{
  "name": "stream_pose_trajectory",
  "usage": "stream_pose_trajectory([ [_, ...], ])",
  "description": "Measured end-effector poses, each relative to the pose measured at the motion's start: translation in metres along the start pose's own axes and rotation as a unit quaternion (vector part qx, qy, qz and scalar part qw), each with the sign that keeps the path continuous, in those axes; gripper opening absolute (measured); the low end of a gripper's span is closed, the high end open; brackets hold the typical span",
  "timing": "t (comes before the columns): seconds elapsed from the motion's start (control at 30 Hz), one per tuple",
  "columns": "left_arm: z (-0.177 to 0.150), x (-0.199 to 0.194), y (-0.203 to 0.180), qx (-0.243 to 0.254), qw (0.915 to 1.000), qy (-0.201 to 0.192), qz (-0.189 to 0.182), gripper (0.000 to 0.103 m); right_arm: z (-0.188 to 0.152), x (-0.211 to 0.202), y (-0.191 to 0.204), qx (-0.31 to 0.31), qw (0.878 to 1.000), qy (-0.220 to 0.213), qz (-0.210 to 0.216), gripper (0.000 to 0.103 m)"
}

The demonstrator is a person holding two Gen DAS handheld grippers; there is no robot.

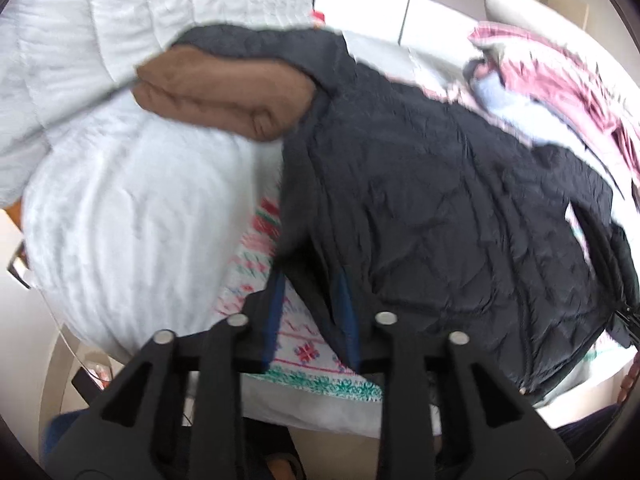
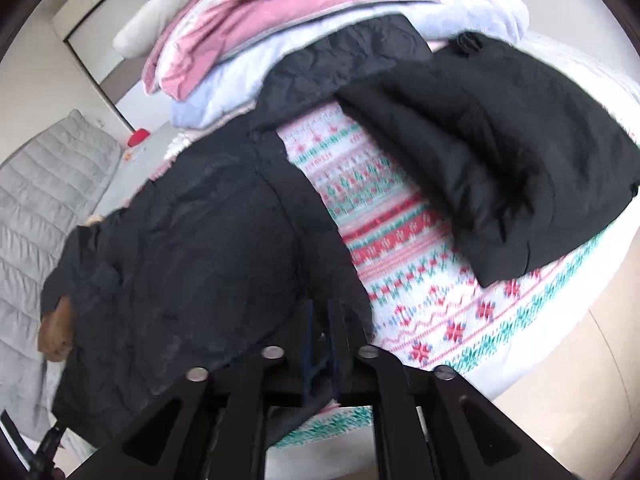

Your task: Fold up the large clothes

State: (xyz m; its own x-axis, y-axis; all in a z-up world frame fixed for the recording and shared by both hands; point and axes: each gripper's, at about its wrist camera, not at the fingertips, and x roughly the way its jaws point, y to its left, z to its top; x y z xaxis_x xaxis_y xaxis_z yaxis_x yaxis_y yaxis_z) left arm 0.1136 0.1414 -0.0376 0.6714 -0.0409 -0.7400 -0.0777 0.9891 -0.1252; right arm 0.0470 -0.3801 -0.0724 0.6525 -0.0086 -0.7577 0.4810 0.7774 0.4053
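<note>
Left gripper point(image 1: 310, 316): fingers point(image 1: 276, 312) apart, blue-edged, with the hem of the dark quilted jacket point(image 1: 440, 208) lying across the right-hand one; whether that finger presses the cloth cannot be told. Patterned bed cover point(image 1: 296, 344) shows in the gap between the fingers.

Right gripper point(image 2: 322, 340): fingers point(image 2: 310, 344) nearly together, with only a narrow gap between them, at the near hem of the same jacket point(image 2: 200, 248); hem cloth seems caught there, though blur hides the contact.

Dark quilted jacket: spread flat on the bed, running away from both pairs of fingers; in the right wrist view one sleeve reaches to the far side.

Brown fur trim point(image 1: 224, 96): at the jacket's far end, ahead and left of the left fingers; seen as a small brown patch point(image 2: 56, 336) at the far left of the right fingers.

Patterned bed cover point(image 2: 400, 248): red, green and white knit-style bands, under the jacket, extending right of the right fingers.

Second black padded garment point(image 2: 500, 152): folded, ahead and right of the right fingers, apart from the jacket.

White quilted duvet point(image 1: 120, 208): bunched left of the left fingers.

Pile of pink and pale blue bedding point(image 2: 280, 24): beyond the jacket, at the far end of the bed.

Small red object point(image 2: 138, 136): far left, on a grey surface.
</note>
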Motion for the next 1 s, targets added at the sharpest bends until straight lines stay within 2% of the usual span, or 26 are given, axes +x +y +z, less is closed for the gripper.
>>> stream_pose_trajectory([
  [0.03, 0.005, -0.009, 0.001, -0.007, 0.9999, -0.011, -0.002, 0.038, 0.008, -0.007, 0.002, -0.003, 1.0, -0.008, 0.004, 0.027],
  [0.07, 0.009, -0.018, 0.003, -0.014, 0.9997, -0.022, -0.005, 0.046, 0.013, -0.015, 0.005, -0.006, 1.0, -0.016, 0.007, 0.033],
  [0.1, 0.015, -0.024, 0.003, -0.02, 0.9993, -0.029, -0.008, 0.056, 0.024, -0.025, 0.009, -0.009, 0.999, -0.029, 0.012, 0.047],
  [0.13, 0.024, -0.032, 0.001, -0.029, 0.9987, -0.039, -0.015, 0.06, 0.032, -0.033, 0.012, -0.008, 0.999, -0.038, 0.015, 0.055],
  [0.23, 0.049, -0.043, -0.009, -0.044, 0.997, -0.057, -0.029, 0.067, 0.065, -0.055, 0.015, 0.025, 0.995, -0.064, 0.068, 0.059],
  [0.33, 0.075, -0.042, -0.029, -0.049, 0.996, -0.068, -0.029, 0.083, 0.092, -0.06, 0.009, 0.055, 0.989, -0.09, 0.099, 0.075],
  [0.4, 0.087, -0.033, -0.042, -0.048, 0.9964, -0.065, -0.026, 0.089, 0.109, -0.049, 0.007, 0.058, 0.99, -0.1, 0.085, 0.077],
  [0.5, 0.107, 0.003, -0.064, -0.057, 0.9981, -0.022, 0.0, 0.09, 0.126, -0.021, -0.005, 0.08, 0.988, -0.096, 0.09, 0.079],
  [0.53, 0.116, 0.023, -0.073, -0.061, 0.998, 0.011, -0.011, 0.09, 0.13, -0.014, -0.007, 0.083, 0.988, -0.095, 0.094, 0.08],
  [0.6, 0.124, 0.047, -0.086, -0.058, 0.997, 0.043, -0.028, 0.09, 0.141, 0.007, -0.012, 0.087, 0.987, -0.093, 0.092, 0.082],
  [0.67, 0.134, 0.069, -0.108, -0.029, 0.998, 0.051, -0.025, 0.09, 0.154, 0.023, -0.016, 0.086, 0.988, -0.091, 0.091, 0.085],
  [0.77, 0.147, 0.1, -0.135, 0.017, 0.9985, 0.051, 0.004, 0.09, 0.176, 0.044, -0.034, 0.118, 0.984, -0.097, 0.091, 0.085],
  [0.87, 0.147, 0.131, -0.146, 0.042, 0.9976, 0.055, 0.01, 0.091, 0.207, 0.07, -0.064, 0.17, 0.974, -0.1, 0.108, 0.085],
  [0.93, 0.142, 0.152, -0.146, 0.049, 0.9968, 0.06, 0.018, 0.09, 0.227, 0.088, -0.085, 0.203, 0.968, -0.102, 0.106, 0.085],
  [1.0, 0.137, 0.171, -0.144, 0.051, 0.9952, 0.081, 0.021, 0.091, 0.24, 0.108, -0.104, 0.231, 0.963, -0.101, 0.093, 0.085],
])
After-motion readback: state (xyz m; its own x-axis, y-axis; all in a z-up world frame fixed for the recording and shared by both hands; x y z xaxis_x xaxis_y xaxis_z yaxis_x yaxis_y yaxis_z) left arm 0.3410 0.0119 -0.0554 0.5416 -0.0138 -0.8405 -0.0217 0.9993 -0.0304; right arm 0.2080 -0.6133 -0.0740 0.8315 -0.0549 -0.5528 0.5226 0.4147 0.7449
